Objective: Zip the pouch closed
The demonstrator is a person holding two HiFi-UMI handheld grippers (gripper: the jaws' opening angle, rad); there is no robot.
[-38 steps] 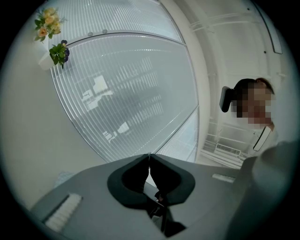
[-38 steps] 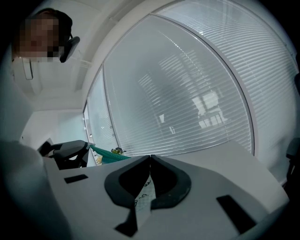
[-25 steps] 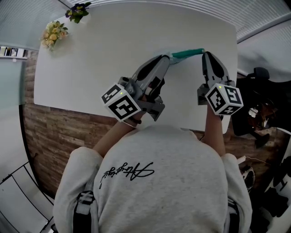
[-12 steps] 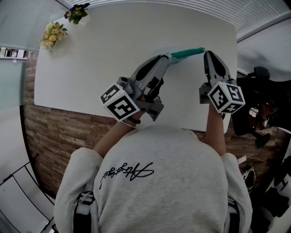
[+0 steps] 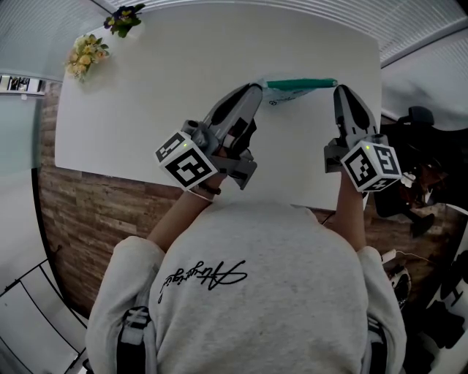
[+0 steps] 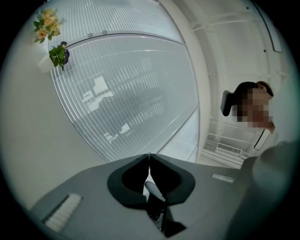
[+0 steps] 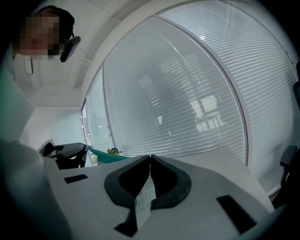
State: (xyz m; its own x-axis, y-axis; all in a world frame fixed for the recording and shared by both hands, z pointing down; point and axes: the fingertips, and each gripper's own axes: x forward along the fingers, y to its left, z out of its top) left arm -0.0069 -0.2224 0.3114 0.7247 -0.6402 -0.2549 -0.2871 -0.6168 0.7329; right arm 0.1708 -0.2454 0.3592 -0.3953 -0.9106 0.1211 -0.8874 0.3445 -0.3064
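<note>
The pouch (image 5: 300, 84) hangs stretched between my two grippers above the white table (image 5: 168, 80); its teal zip edge runs level from one to the other. My left gripper (image 5: 257, 88) is shut at the pouch's left end, with a metal zip pull (image 6: 154, 191) showing between its pads in the left gripper view. My right gripper (image 5: 339, 89) is shut on the right end, where pale pouch fabric (image 7: 144, 199) hangs between its pads. In the right gripper view the teal edge (image 7: 105, 156) leads left to the other gripper (image 7: 70, 152).
Two small bunches of flowers (image 5: 86, 51) (image 5: 124, 16) stand at the table's far left corner. The table's near edge runs just before the person's body. Dark equipment (image 5: 417, 168) sits off the table's right side.
My right gripper has moved to the right, and the teal zip edge, tilted before, is now longer and level. The left gripper has barely shifted.
</note>
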